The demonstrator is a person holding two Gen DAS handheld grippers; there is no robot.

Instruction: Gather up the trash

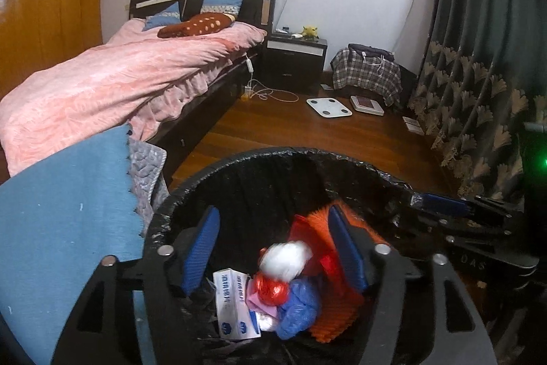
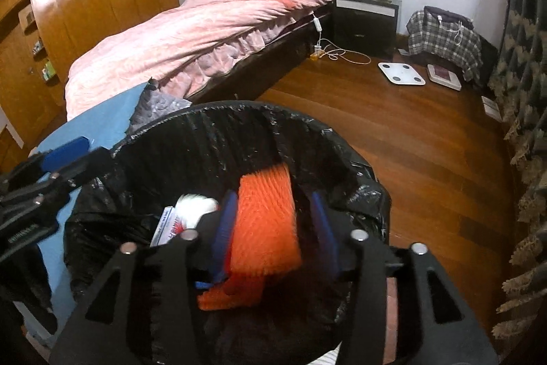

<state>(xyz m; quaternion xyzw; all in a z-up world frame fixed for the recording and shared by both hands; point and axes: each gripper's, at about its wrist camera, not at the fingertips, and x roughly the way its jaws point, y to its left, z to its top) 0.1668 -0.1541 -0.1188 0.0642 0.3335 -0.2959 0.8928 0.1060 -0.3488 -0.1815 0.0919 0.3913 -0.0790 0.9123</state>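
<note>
Black liner (image 1: 246, 166) lines the trash bin, which fills the lower frame in the left wrist view. Left gripper (image 1: 273, 252) hangs over the opening, tilted downward, jaws wide and empty; a white wad (image 1: 285, 257), red bag (image 1: 270, 291), blue bag (image 1: 297, 307) and small carton (image 1: 232, 307) lie below. Right wrist view: right gripper (image 2: 273, 235) points down into the bin, jaws half-spread either side of an orange foam net (image 2: 265, 218) without visibly pressing it. Bed (image 2: 191, 36) lies at 11 o'clock. Good practice: release well inside the rim, then withdraw without snagging the liner.
</note>
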